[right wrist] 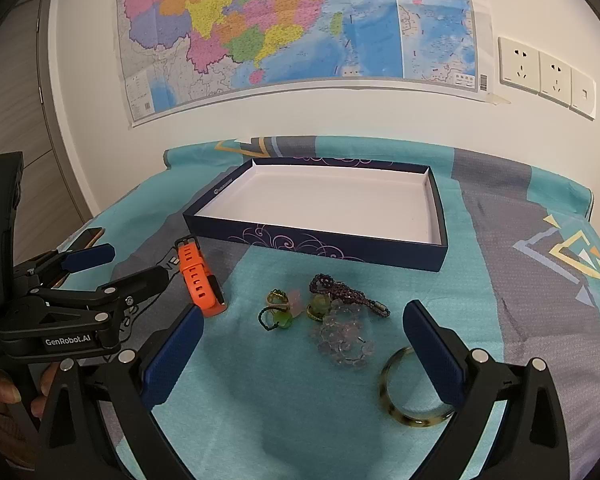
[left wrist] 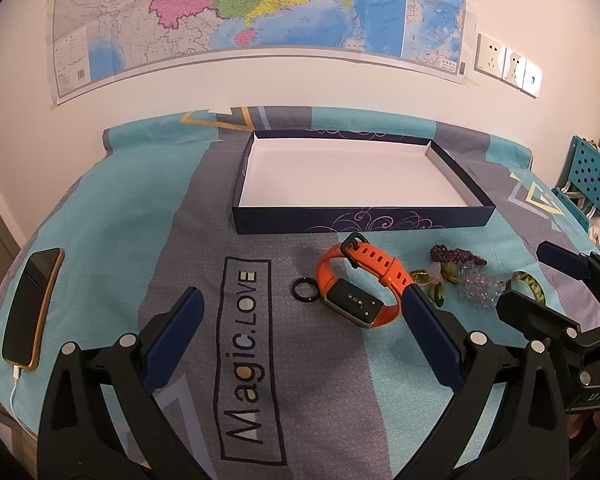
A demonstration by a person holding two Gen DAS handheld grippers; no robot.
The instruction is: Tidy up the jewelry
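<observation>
My left gripper [left wrist: 300,312] gapes wide around the orange smartwatch [left wrist: 360,280] and black ring [left wrist: 305,289]; my right gripper [right wrist: 304,328] is equally wide over beaded bracelets [right wrist: 342,336] near the bangle [right wrist: 412,388]. The empty box [right wrist: 324,200] sits toward the desk's far edge, unobstructed.

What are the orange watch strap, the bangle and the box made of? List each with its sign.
Orange watch strap: probably silicone; matte, flexible loop with punched holes.
Bangle: likely resin or acetate; glossy, mottled tortoiseshell pattern.
Box: seemingly cardboard; thin printed navy walls, plain white inside.
</observation>
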